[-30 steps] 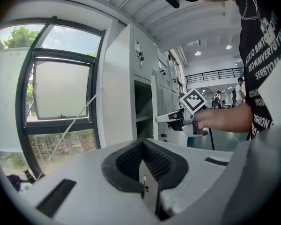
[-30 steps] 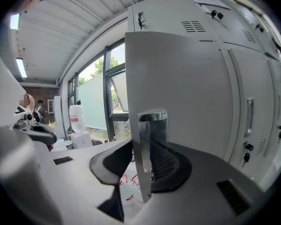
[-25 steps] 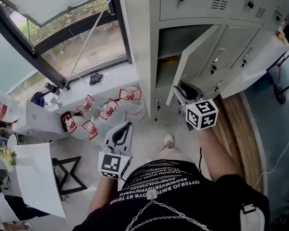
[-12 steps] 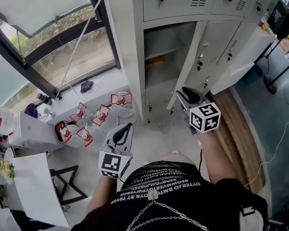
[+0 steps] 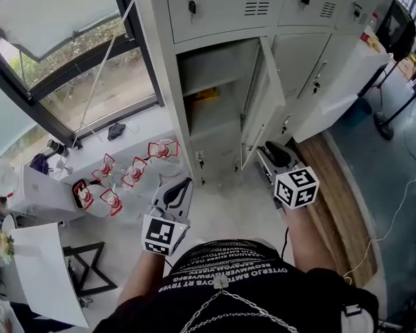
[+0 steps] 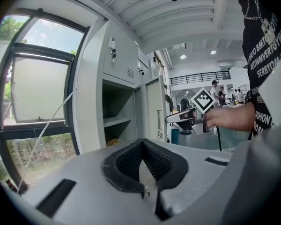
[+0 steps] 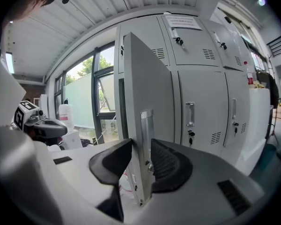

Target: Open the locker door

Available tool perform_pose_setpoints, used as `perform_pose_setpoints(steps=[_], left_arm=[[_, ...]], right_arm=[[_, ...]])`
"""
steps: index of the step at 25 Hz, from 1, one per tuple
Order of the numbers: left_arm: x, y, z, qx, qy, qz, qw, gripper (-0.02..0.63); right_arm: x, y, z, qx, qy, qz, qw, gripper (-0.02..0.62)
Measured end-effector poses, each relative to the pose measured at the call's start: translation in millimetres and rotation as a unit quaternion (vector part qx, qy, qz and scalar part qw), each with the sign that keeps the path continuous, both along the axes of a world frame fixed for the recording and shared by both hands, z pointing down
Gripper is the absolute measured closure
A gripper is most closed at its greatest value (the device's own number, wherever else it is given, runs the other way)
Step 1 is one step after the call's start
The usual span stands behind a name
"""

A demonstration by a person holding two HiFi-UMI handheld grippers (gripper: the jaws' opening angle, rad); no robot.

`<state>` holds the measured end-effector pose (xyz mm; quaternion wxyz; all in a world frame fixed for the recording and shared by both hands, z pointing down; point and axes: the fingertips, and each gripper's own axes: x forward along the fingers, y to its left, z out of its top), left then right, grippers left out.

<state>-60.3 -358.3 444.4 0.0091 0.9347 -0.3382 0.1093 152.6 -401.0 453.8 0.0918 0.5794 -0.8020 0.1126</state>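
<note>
Against the grey locker bank (image 5: 215, 5), clamps the free edge of the locker door (image 7: 145, 78) within the right gripper (image 7: 140, 145), carries the left gripper (image 6: 142, 142) pinched empty alongside, and seemingly lacks only release, with that door already standing wide.

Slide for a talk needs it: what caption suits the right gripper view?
Right gripper clamped on the edge of the open locker door, closed lockers beyond.
</note>
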Motion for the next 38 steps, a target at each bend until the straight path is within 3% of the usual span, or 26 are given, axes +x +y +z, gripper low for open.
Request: perform_pose_setpoints(steps=[5, 14, 18, 25, 38], left_arm=[[55, 11, -6, 0.002, 0.005, 0.002, 1.0, 0.607], [124, 35, -12, 0.007, 0.0, -0.026, 0.9996, 0.607], [139, 51, -14, 0.01, -0.002, -0.056, 0.9984, 0.607], [153, 76, -12, 0.003, -0.003, -0.106, 0.9943, 0.607], [186, 99, -27, 0.02, -0.04, -0.113, 0.9926, 0.607]], right_arm=[[39, 13, 1, 0.001, 0.0, -0.015, 1.0, 0.538], [72, 18, -2, 0.008, 0.004, -0.096, 0.995, 0.535], [86, 31, -10, 0.026, 0.001, -0.108, 0.994, 0.597], [113, 79, -11, 0.042, -0.004, -0.149, 0.988, 0.598], [142, 76, -27, 0.077, -0.027, -0.157, 0.984, 0.598]])
